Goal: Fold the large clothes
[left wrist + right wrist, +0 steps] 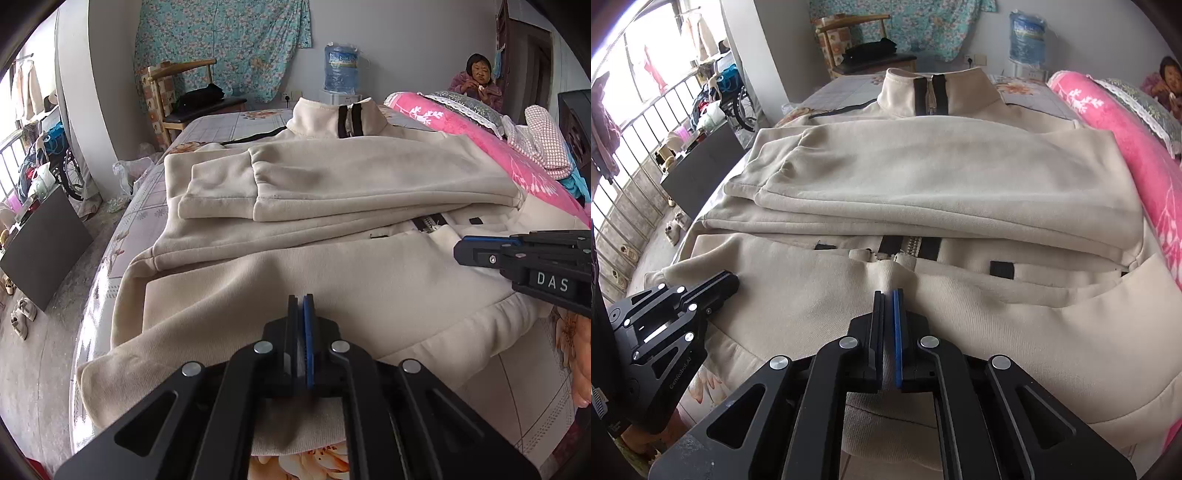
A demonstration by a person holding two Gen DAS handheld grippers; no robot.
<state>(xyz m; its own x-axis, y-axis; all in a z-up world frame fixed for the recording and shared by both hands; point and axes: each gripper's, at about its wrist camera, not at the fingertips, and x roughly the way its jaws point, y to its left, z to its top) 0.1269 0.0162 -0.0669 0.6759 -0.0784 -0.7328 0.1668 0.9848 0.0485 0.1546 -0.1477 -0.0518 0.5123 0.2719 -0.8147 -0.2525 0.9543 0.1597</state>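
- Cream zip-front jacket (332, 258) lies flat on the bed (229, 125), front side up. Long axis runs straight away from the two hand-held grippers: hem at the near edge by them, stand-up collar (332, 118) at the far end, pointing toward the back wall.
- Both sleeves (314, 184) are folded across the chest, lying crosswise to the long axis, cuffs toward the left of the jacket as seen from the hem.
- The dark-edged zipper (912, 251) shows just beyond the right hand-held gripper, below the folded sleeves, and again at the collar.
- Left hand-held gripper (302, 306): jaws together, with a thin layer of the jacket's hem fabric pinched between the pads; it sits toward the left part of the hem.
- Right hand-held gripper (888, 306): jaws together, likewise clamped on the hem fabric, near the zipper line. In the left wrist view it (480, 254) enters from the right, over the cloth.
- In the right wrist view the left hand-held gripper (713, 288) sits to the left, tip on the jacket near the hem corner.
- Pink floral blanket (480, 147) lies rolled along the bed, right of both hand-held grippers, just beside the jacket.
- A person (476, 81) sits beyond the blanket, far right.
- Water dispenser bottle (341, 66) and a wooden chair (177, 92) stand past the collar end.
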